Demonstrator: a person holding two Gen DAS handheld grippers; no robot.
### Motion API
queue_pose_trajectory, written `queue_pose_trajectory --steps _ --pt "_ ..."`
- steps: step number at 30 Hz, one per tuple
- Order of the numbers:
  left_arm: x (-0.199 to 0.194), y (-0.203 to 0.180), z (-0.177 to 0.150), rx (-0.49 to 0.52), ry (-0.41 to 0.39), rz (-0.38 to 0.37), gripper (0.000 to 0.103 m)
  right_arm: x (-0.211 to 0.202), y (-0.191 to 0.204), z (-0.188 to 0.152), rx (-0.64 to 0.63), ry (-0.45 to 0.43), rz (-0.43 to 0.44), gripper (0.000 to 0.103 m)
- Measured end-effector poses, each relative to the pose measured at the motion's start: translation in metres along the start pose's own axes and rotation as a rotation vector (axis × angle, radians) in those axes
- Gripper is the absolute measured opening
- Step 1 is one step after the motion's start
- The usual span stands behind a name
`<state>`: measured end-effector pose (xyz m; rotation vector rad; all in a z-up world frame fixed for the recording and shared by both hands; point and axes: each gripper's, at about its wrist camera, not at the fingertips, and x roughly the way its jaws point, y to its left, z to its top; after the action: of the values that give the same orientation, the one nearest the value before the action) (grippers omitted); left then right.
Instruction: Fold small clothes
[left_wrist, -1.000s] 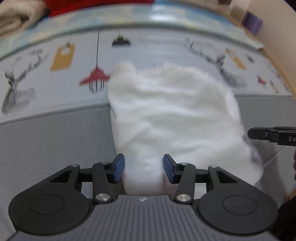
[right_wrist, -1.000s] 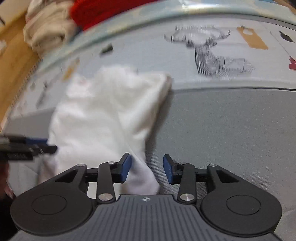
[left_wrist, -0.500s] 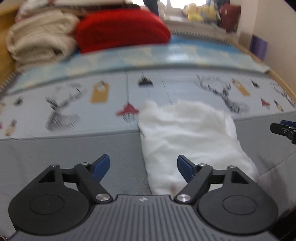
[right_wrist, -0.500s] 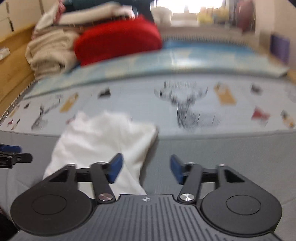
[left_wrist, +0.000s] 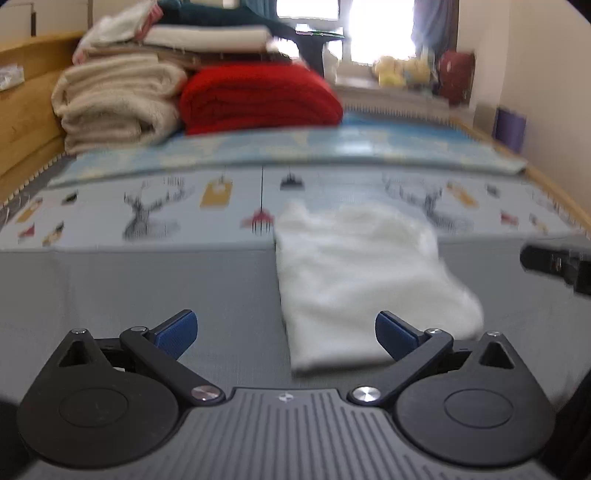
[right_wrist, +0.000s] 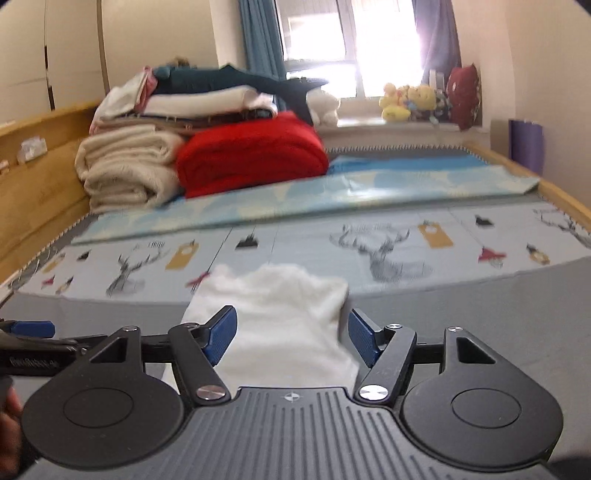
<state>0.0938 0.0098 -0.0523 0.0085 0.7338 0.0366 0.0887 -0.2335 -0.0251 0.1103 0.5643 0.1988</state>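
A white fluffy garment (left_wrist: 354, 273) lies folded on the grey mat, its far end over the printed mat edge. It also shows in the right wrist view (right_wrist: 284, 317). My left gripper (left_wrist: 286, 332) is open and empty, raised in front of the garment's near left edge. My right gripper (right_wrist: 291, 332) is open and empty, in front of the garment's near end. The right gripper's tip shows at the right edge of the left wrist view (left_wrist: 554, 262). The left gripper's tip shows at the left edge of the right wrist view (right_wrist: 29, 330).
A red folded blanket (left_wrist: 258, 99) and a stack of beige towels (left_wrist: 114, 103) sit at the back. A printed deer mat (right_wrist: 388, 254) lies beyond the grey mat (left_wrist: 147, 288). A wooden bed frame (right_wrist: 40, 177) runs on the left. Plush toys (right_wrist: 406, 99) line the windowsill.
Both grippers have opened wider and pulled back and up from the garment. The view now takes in the far end of the bed. The garment lies still.
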Motion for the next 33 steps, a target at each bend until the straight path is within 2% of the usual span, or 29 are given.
queue_pose_trajectory --steps 2,4,7,9,19,21,33 --pt "0.008 0.001 -0.002 -0.026 0.054 -0.019 0.103 0.003 0.01 -0.005 -0.038 0.025 -0.007 0.073" --pt "0.012 0.004 0.0 -0.059 0.066 -0.047 0.103 0.005 0.019 -0.008 -0.069 0.04 0.004 0.075" --pt "0.018 0.006 -0.001 -0.071 0.083 -0.025 0.103 0.011 0.027 -0.013 -0.083 0.079 0.021 0.082" --pt "0.022 0.007 -0.002 -0.088 0.107 -0.047 0.103 0.014 0.031 -0.015 -0.085 0.097 0.024 0.082" --pt "0.026 -0.003 -0.003 -0.058 0.08 -0.054 0.102 0.031 0.042 -0.023 -0.123 0.169 0.042 0.083" --pt "0.027 -0.005 -0.002 -0.046 0.073 -0.034 0.103 0.033 0.043 -0.023 -0.138 0.177 0.042 0.083" --pt "0.041 -0.009 0.0 -0.059 0.106 -0.055 0.102 0.044 0.038 -0.024 -0.137 0.202 0.016 0.083"
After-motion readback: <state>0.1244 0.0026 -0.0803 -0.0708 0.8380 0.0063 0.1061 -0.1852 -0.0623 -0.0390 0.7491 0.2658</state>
